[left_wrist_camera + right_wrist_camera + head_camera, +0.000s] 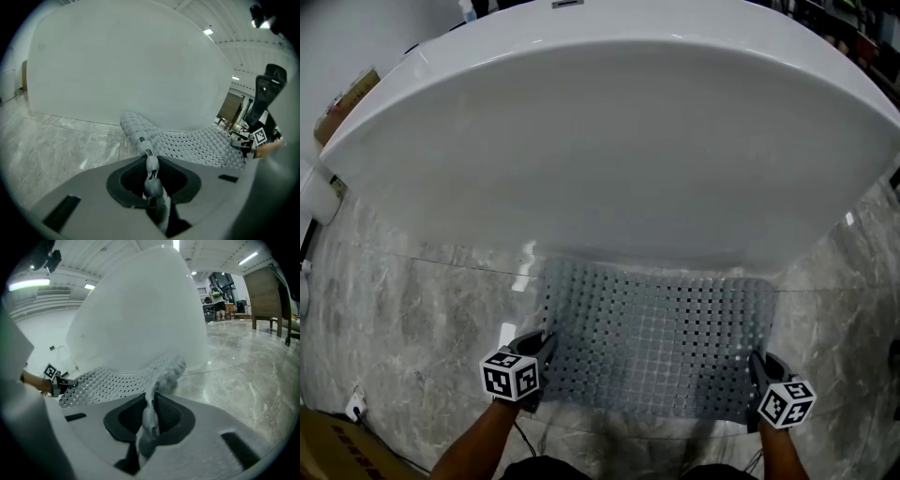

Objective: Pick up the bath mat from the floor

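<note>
Bath mat (661,342): grey, perforated, spread on the floor right against the bathtub's base.
Left gripper (151,161): fingers closed on the mat's near left corner, the edge pinched between them.
Right gripper (151,408): fingers clamped on the near right corner.
Bathtub (609,141): white, rounded, just beyond the mat.
Floor (412,309): glossy grey marble.
</note>
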Available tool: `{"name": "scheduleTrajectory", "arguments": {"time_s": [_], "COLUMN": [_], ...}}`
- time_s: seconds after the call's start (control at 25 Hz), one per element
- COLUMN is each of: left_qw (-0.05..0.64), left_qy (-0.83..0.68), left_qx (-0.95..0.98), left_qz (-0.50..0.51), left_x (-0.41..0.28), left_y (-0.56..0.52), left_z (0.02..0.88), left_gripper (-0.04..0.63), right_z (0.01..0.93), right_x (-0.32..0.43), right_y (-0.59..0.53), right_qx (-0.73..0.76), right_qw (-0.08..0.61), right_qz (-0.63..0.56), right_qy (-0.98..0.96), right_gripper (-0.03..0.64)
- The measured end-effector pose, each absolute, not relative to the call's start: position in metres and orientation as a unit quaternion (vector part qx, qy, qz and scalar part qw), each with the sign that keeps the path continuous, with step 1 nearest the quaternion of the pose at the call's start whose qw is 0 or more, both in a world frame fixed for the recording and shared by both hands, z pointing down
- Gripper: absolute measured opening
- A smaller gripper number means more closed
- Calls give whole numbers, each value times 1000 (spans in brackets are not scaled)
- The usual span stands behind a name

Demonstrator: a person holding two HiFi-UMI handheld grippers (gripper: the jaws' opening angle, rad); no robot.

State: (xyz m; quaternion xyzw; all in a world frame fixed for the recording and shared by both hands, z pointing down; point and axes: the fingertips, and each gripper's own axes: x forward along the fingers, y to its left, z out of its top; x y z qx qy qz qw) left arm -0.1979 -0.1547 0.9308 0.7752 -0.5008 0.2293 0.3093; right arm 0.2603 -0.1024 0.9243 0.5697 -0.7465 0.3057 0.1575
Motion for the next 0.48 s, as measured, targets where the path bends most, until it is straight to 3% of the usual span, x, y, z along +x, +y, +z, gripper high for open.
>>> {"name": "scheduleTrajectory", "arguments": {"time_s": [0.48], "left_qw": [295], "left_qy": [-511], "left_qx": [784], "left_qz": [192], "left_x": [-186], "left_y": [-140], "left_z": [852], "left_gripper": [63], "right_z": [847], "right_x": [248], "right_y": [-97], "right_qx": [562], "right_qw": [117], "right_qz": [306], "right_qy": [-759], "right_gripper": [43]}}
